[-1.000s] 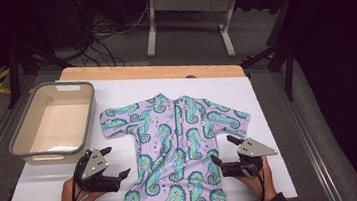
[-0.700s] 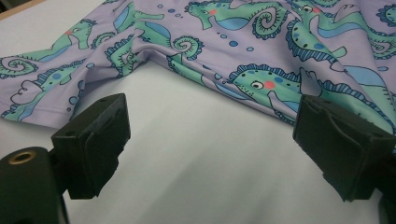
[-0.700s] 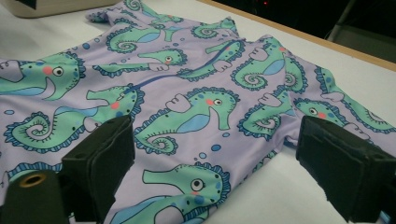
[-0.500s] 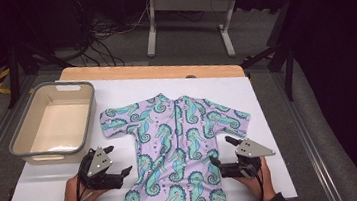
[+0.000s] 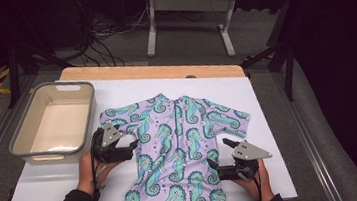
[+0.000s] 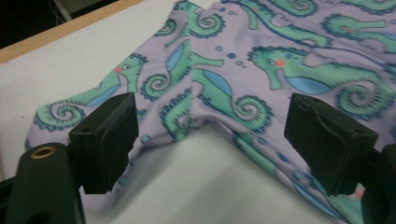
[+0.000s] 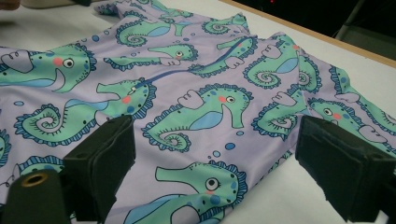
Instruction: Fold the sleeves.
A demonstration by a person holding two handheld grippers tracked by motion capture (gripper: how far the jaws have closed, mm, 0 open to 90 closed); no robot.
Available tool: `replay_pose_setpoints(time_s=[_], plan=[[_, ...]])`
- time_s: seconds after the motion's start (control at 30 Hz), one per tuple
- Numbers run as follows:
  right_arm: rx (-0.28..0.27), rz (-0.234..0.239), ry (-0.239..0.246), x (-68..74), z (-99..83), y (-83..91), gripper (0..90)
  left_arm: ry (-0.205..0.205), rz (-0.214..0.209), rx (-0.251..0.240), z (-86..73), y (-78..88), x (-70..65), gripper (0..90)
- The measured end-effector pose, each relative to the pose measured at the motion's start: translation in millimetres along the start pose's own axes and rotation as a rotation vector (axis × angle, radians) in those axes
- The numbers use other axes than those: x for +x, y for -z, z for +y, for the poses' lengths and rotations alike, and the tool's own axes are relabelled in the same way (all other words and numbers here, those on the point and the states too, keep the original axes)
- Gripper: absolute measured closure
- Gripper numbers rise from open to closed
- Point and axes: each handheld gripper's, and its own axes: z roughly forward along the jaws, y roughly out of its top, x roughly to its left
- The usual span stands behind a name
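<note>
white sheeting covers the table (image 5: 267, 101), with a strip of bare wood along its far edge; beyond it, dark floor, tangled cables and a grey desk frame (image 5: 188, 16). from the high view, a beige plastic tub (image 5: 53, 122) sits at the table's left, and a lilac swimsuit (image 5: 179, 145) printed with teal seahorses lies flat in the middle, its legs reaching the near edge. the left gripper (image 5: 121, 147) sits at the suit's left sleeve, the right gripper (image 5: 219, 169) at its right hip. both gripper views show jaws spread wide over smooth stretchy fabric, clamping nothing; the right one shows a zip line running up the front.
</note>
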Motion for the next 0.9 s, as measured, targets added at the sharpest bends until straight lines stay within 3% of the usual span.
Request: replay_pose_setpoints(time_s=[0.07, 0.17, 0.4, 0.5, 0.6, 0.7, 0.8, 0.83, 0.9], plan=[[0.006, 0.004, -0.004, 0.4, -0.5, -1.1, 12.6, 0.039, 0.014, 0.002, 6.7, -9.0, 8.3, 19.2], [0.019, 0.014, 0.001, 1.4, -1.3, -2.4, 12.7, 0.052, 0.046, 0.026, 18.3, -23.7, 20.4, 19.2], [0.030, 0.023, 0.006, 2.0, -2.3, -4.1, 13.1, 0.124, 0.095, 0.099, 35.3, -56.5, 45.6, 20.3], [0.034, 0.027, 0.015, 2.5, -2.6, -4.9, 13.5, 0.141, 0.120, 0.137, 35.6, -69.4, 53.1, 23.0], [0.043, 0.033, 0.016, 3.8, -3.0, -5.5, 13.7, 0.195, 0.144, 0.171, 34.1, -79.4, 61.9, 25.2], [0.047, 0.039, 0.020, 4.4, -3.7, -6.5, 13.7, 0.223, 0.176, 0.221, 31.2, -86.3, 69.3, 29.3], [0.057, 0.039, 0.016, 4.5, -4.5, -7.0, 13.6, 0.245, 0.169, 0.245, 28.4, -91.1, 69.9, 35.2], [0.056, 0.038, 0.019, 4.1, -4.6, -7.1, 13.6, 0.253, 0.185, 0.255, 26.4, -93.1, 69.7, 36.4], [0.059, 0.040, 0.014, 3.5, -4.9, -7.2, 13.7, 0.288, 0.161, 0.247, 23.3, -93.5, 72.4, 41.0]])
